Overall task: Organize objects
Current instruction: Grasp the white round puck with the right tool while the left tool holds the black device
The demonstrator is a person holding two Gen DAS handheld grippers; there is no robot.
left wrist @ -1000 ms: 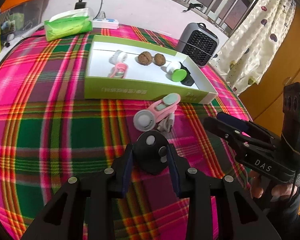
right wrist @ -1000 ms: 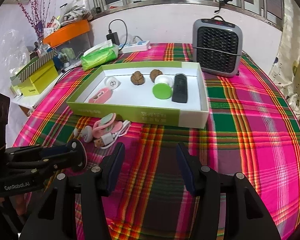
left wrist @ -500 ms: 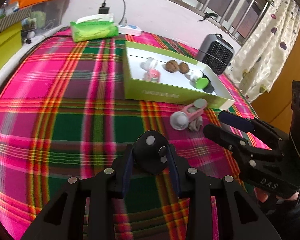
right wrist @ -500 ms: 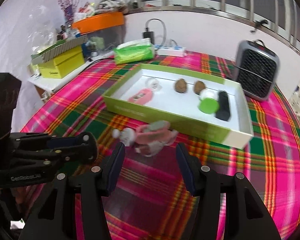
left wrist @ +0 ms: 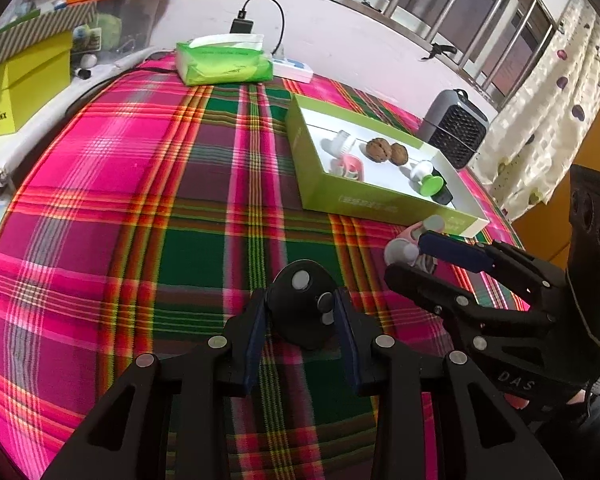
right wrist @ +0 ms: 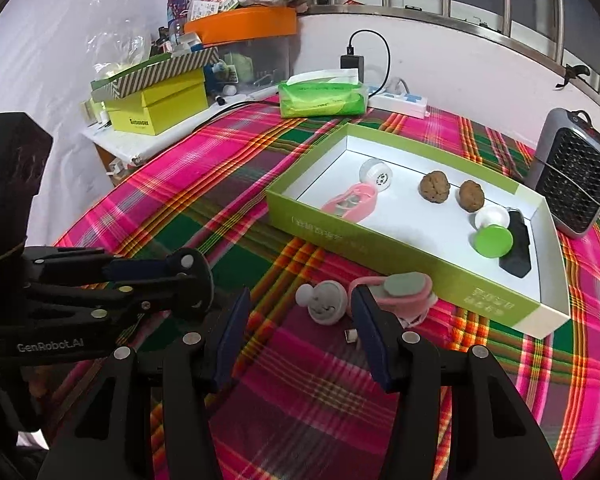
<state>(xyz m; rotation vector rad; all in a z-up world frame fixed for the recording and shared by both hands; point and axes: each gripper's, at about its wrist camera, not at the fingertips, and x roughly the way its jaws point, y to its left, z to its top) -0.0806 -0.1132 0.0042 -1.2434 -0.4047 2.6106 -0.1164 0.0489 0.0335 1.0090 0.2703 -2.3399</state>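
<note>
Both tools have swung left since earlier: left tool (left wrist: 302,316) stays clamped on a black knob (left wrist: 304,304), right tool (right wrist: 298,334) apart over the plaid tabletop (left wrist: 140,200), green tray (right wrist: 412,256) far right.

Plaid tablecloth (left wrist: 140,200), green tissue pack (right wrist: 322,98), small heater (right wrist: 572,184), power strip (right wrist: 398,104)

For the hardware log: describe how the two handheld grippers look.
Both are matte black plastic with silver screw heads and dark blue pads inside the jaws. The left gripper bears white "GenRobot.AI" lettering on its side and a boxy black housing behind. The right gripper is marked "DAS" and carries a similar black block with round recesses.
</note>
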